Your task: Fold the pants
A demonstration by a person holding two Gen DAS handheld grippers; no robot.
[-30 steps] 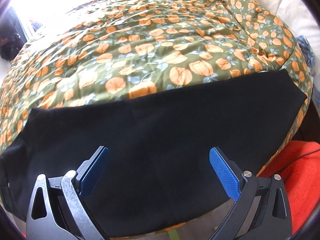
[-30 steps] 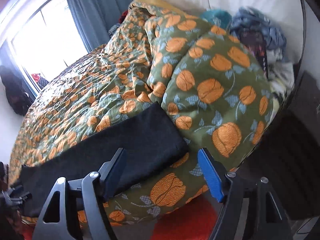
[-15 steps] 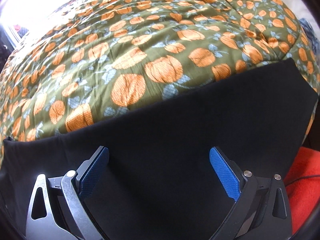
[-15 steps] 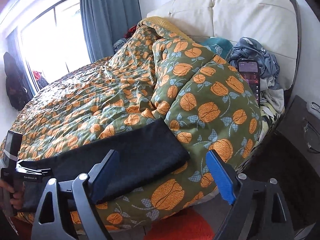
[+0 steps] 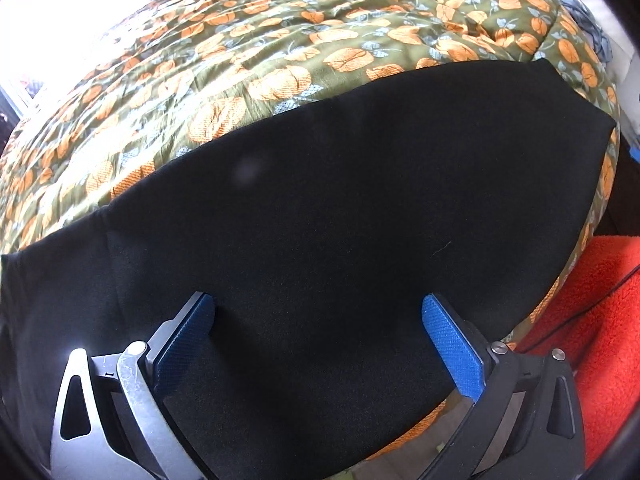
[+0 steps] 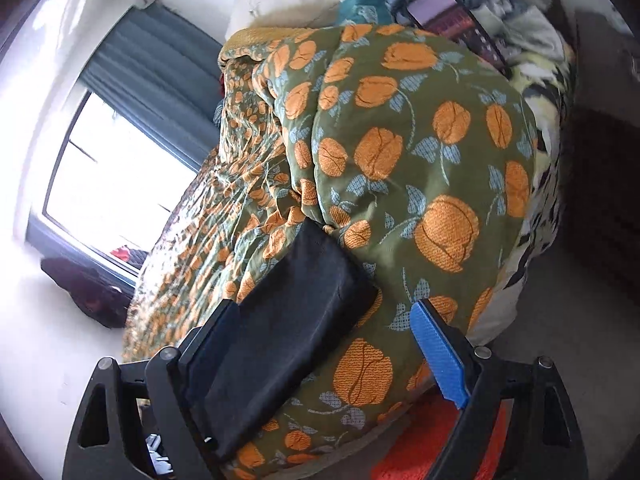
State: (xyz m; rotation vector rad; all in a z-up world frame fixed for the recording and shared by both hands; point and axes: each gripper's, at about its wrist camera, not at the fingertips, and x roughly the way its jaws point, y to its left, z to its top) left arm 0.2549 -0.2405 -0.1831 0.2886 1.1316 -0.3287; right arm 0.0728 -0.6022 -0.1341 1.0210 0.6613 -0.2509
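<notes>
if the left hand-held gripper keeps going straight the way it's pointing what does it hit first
Most likely the black pants spread on the floral quilt. The left hand-held gripper has open jaws and dark cloth fills the view ahead; how far off is unclear.

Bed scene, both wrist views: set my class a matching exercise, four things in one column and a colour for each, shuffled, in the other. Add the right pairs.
Things
1. pants
2. quilt
3. rug
4. curtain

Colours
A. red-orange
B. grey-blue
C. black
D. olive green with orange flowers

Pairs: 1-C, 2-D, 3-A, 4-B
</notes>
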